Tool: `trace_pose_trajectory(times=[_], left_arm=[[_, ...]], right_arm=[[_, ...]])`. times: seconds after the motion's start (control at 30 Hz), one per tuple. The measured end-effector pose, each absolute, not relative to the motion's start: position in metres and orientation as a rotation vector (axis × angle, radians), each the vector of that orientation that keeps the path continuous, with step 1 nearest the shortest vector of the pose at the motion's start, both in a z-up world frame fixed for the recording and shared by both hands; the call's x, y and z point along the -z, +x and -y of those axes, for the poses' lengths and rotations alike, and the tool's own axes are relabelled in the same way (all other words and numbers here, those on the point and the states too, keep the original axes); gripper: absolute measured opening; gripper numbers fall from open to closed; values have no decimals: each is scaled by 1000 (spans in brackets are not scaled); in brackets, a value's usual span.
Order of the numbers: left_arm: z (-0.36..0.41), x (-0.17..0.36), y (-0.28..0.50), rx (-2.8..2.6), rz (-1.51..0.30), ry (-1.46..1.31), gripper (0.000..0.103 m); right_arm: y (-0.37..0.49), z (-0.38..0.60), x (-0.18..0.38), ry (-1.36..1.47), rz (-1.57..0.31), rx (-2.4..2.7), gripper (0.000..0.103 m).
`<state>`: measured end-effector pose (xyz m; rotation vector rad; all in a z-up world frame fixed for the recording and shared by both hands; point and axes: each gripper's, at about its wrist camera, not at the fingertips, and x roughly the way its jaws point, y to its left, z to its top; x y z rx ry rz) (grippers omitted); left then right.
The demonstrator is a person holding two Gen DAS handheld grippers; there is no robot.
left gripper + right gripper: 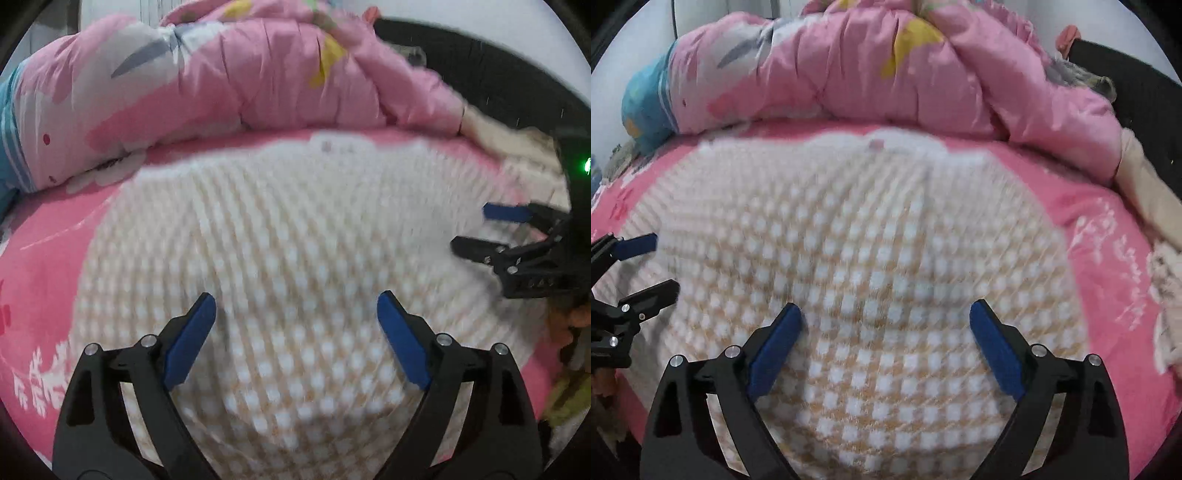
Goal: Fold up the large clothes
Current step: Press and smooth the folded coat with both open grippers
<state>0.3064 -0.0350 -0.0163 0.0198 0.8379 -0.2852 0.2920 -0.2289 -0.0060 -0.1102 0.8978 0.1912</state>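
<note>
Lying flat on the bed (pixel 1108 236): white sweater (pixel 288 236). Left gripper (pixel 295 321) and right gripper (pixel 884 328) hover above it, fingers spread wide, holding nothing.

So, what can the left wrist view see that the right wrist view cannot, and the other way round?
Only the left wrist view shows the right gripper from outside, at its right edge, jaws open, with a green light above it. Only the right wrist view shows the left gripper from outside, at its left edge, jaws open, and the blue end of the bedding. Both views share the white and beige checked garment lying spread on the pink sheet, and the bunched pink quilt behind it. Neither gripper holds anything.
</note>
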Motion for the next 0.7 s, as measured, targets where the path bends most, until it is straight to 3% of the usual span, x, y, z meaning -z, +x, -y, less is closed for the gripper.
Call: trace_pose_trajectory(times=[0.13, 0.27, 0.53, 0.7], left_arm=[[34, -4, 358, 261, -787, -15, 86], [5, 54, 415, 201, -991, -176, 90], [-21, -2, 307, 202, -850, -146, 89], [-39, 50, 251, 89, -890, -118, 90]], right_arm=[[342, 227, 1, -64, -878, -152, 90], [386, 244, 48, 23, -1027, -145, 95], [257, 268, -14, -9, -851, -96, 94], [214, 272, 45, -49, -945, -49, 96]])
